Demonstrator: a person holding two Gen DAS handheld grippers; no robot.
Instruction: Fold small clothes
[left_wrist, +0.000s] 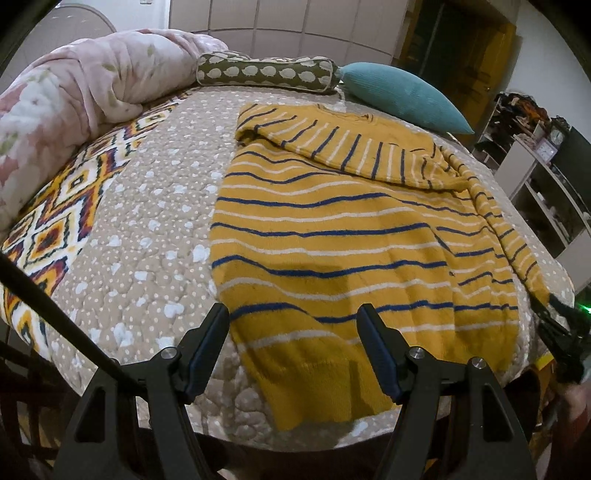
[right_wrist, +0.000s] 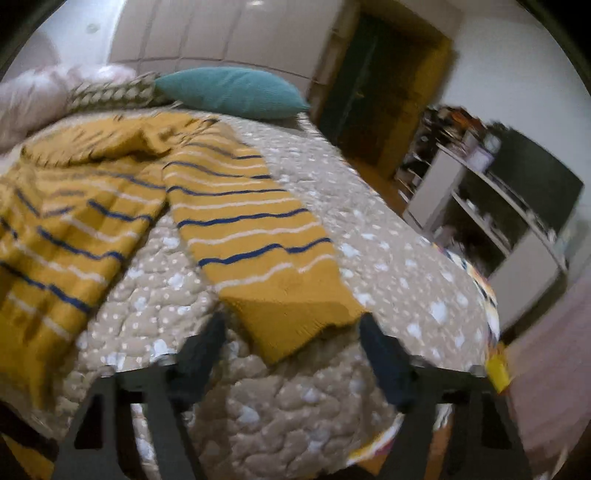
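Observation:
A mustard-yellow sweater (left_wrist: 332, 236) with blue and white stripes lies flat on the bed. One sleeve is folded across its chest; the other sleeve (right_wrist: 255, 236) stretches toward the near right edge. My left gripper (left_wrist: 293, 325) is open above the sweater's bottom hem at its left corner. My right gripper (right_wrist: 293, 325) is open, its fingers on either side of the sleeve cuff (right_wrist: 295, 321), just above it. The right wrist view is blurred by motion. The right gripper also shows in the left wrist view (left_wrist: 561, 332), at the sleeve's end.
The bed has a beige dotted quilt (left_wrist: 155, 206) and a patterned blanket (left_wrist: 59, 218) at the left. A pink duvet (left_wrist: 74, 96), an olive bolster (left_wrist: 266, 72) and a teal cushion (left_wrist: 402, 94) lie at the head. White shelves (right_wrist: 491, 229) stand right of the bed.

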